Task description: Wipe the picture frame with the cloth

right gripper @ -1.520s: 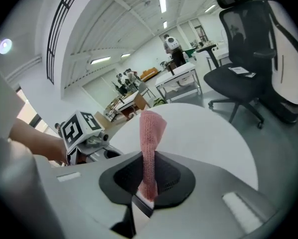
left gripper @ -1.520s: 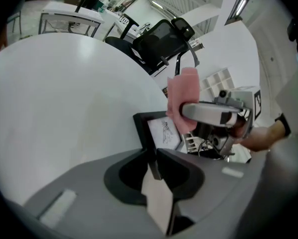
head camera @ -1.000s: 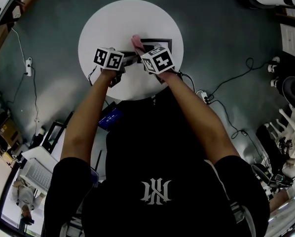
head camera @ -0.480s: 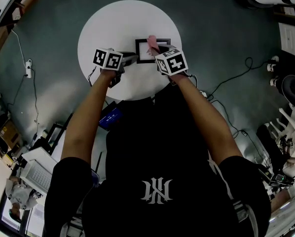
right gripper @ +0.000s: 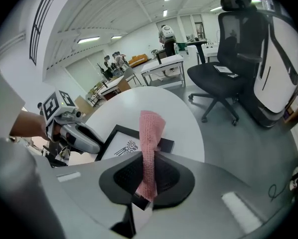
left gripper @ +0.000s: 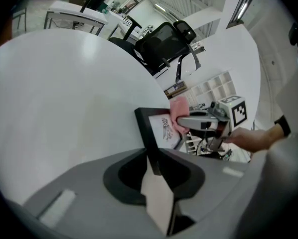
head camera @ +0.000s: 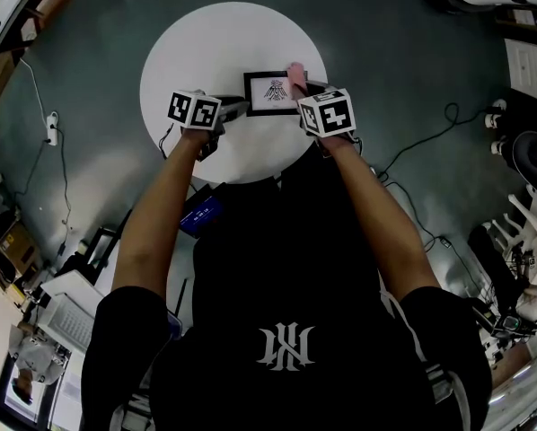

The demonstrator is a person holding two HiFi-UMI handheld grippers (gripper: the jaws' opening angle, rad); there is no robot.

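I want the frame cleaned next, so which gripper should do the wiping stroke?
The right gripper: it holds the pink cloth at the picture frame, while the left gripper clamps the frame's edge.

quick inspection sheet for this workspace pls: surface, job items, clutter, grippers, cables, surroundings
surface: round white table, bare apart from the job's things
job's things: black picture frame on the table; pink cloth at the frame's right edge
clutter: nothing seen on the table
grippers: left hand-held gripper shut on the frame's left edge; right hand-held gripper shut on the cloth
cables: black cable on the floor right of the table; white cable running to a power strip on the left
surroundings: grey floor; black office chair near the table; desks further back
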